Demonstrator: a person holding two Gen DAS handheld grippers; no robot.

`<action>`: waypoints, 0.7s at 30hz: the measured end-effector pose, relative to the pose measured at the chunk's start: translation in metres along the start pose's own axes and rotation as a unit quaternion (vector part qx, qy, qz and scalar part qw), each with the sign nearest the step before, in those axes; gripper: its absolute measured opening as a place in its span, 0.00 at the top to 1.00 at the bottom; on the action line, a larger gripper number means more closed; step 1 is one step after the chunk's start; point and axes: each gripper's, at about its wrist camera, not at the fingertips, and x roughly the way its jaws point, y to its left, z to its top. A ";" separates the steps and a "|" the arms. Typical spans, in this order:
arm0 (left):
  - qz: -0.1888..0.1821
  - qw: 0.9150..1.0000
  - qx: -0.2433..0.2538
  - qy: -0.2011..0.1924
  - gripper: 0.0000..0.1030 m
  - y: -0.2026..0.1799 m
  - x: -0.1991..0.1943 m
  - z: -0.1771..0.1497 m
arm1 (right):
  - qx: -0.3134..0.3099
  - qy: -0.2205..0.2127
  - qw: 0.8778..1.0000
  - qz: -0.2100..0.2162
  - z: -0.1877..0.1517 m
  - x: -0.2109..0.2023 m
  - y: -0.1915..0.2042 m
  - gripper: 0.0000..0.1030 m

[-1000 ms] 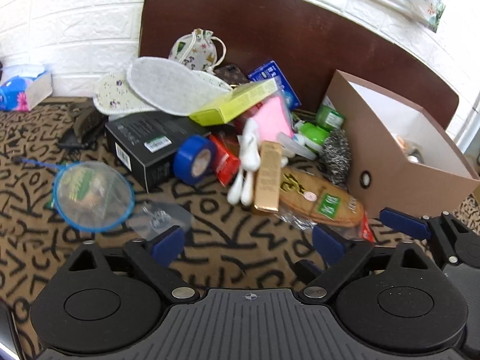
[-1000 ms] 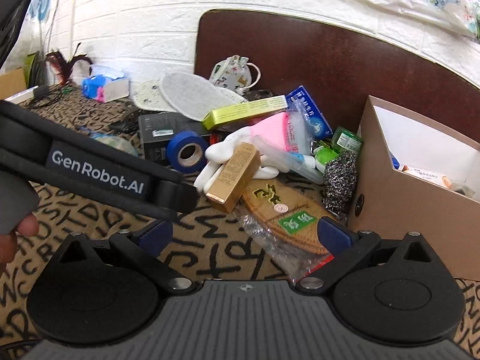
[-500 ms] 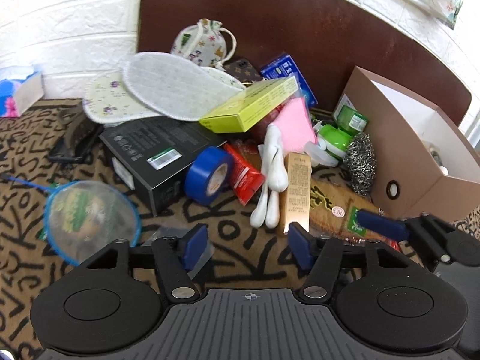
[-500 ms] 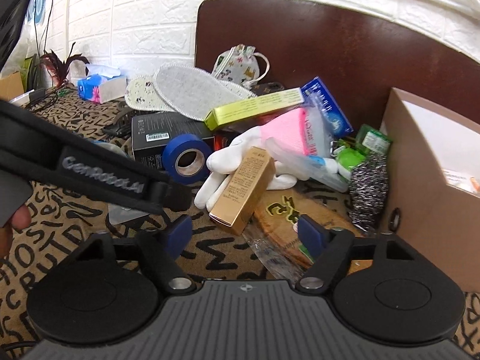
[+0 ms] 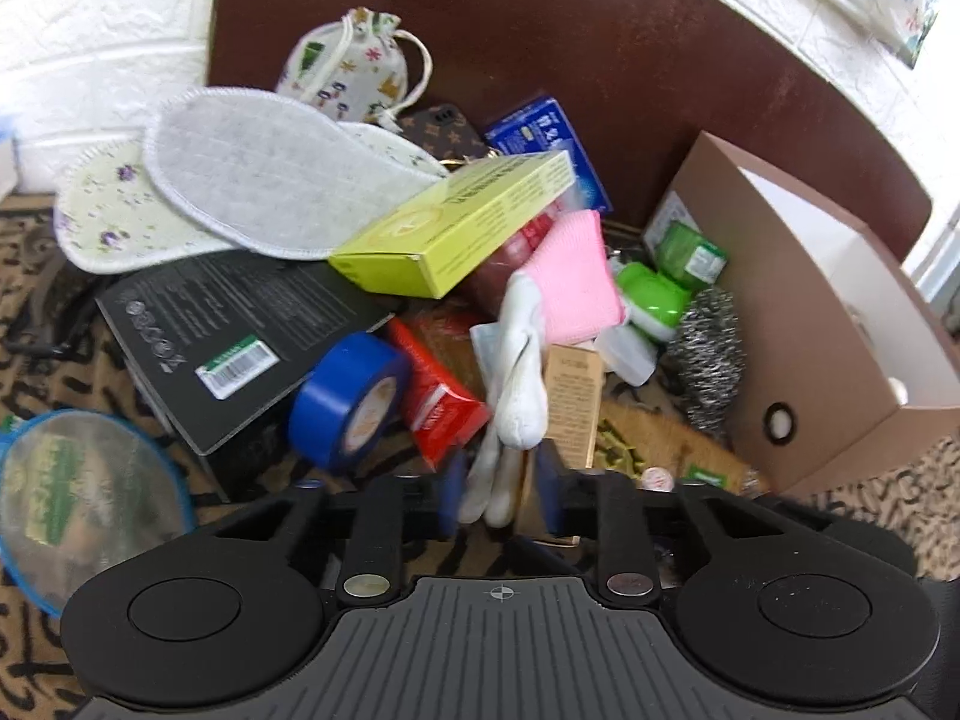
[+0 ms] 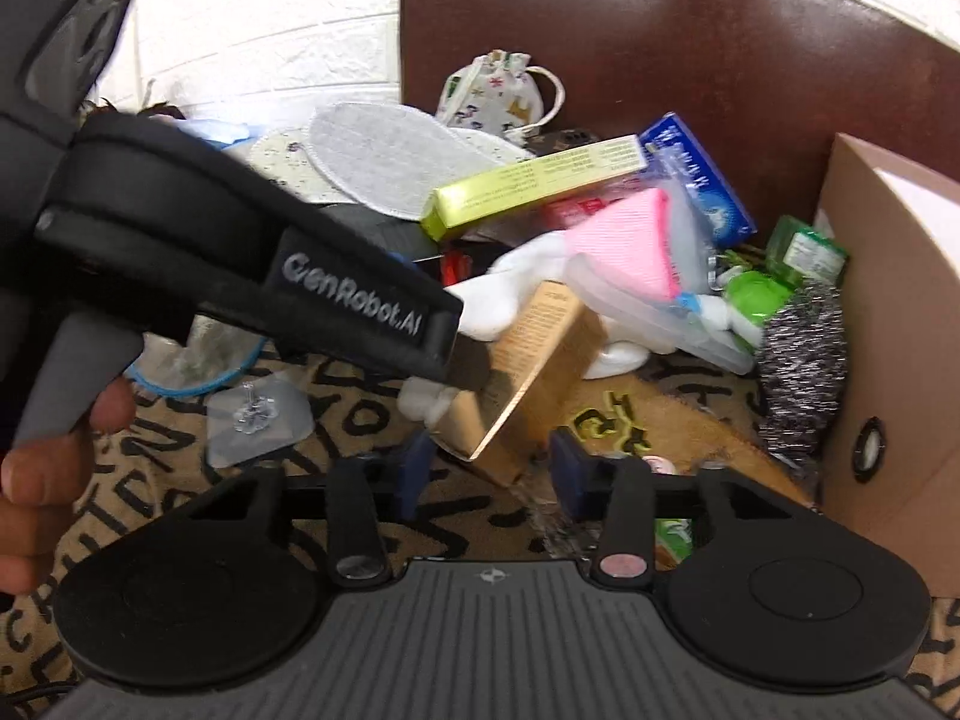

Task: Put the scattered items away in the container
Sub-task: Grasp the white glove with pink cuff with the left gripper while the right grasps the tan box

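A heap of items lies on the patterned cloth beside the brown cardboard box (image 5: 840, 324) at the right, which also shows in the right wrist view (image 6: 888, 312). My left gripper (image 5: 498, 495) is closed around the finger ends of a white glove (image 5: 519, 372) with a pink cuff. My right gripper (image 6: 489, 471) is closed around the near end of a gold carton (image 6: 528, 372), which tilts up. The left gripper's black body (image 6: 252, 276) crosses the right wrist view and hides part of the heap.
The heap holds a blue tape roll (image 5: 348, 402), a black box (image 5: 234, 324), a yellow-green carton (image 5: 462, 222), two insoles (image 5: 264, 192), a steel scourer (image 5: 708, 354), green jars (image 5: 654, 300) and a drawstring pouch (image 5: 348, 69). A blue-rimmed clear lid (image 5: 84, 498) lies left.
Both grippers moved forward into the heap and their jaws narrowed: the left around the white glove's fingers, the right around the gold carton.
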 end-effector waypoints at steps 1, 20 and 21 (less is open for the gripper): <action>-0.001 1.000 -0.002 0.000 0.83 0.000 0.000 0.000 | 0.001 0.001 1.000 0.001 0.000 0.000 0.000 0.63; 0.004 1.000 0.004 -0.011 0.50 -0.004 -0.015 -0.010 | -0.001 0.002 1.000 0.012 -0.003 -0.013 0.002 0.65; 0.000 1.000 0.003 -0.012 0.45 -0.003 -0.015 -0.009 | -0.004 0.000 1.000 0.010 -0.002 -0.012 0.003 0.52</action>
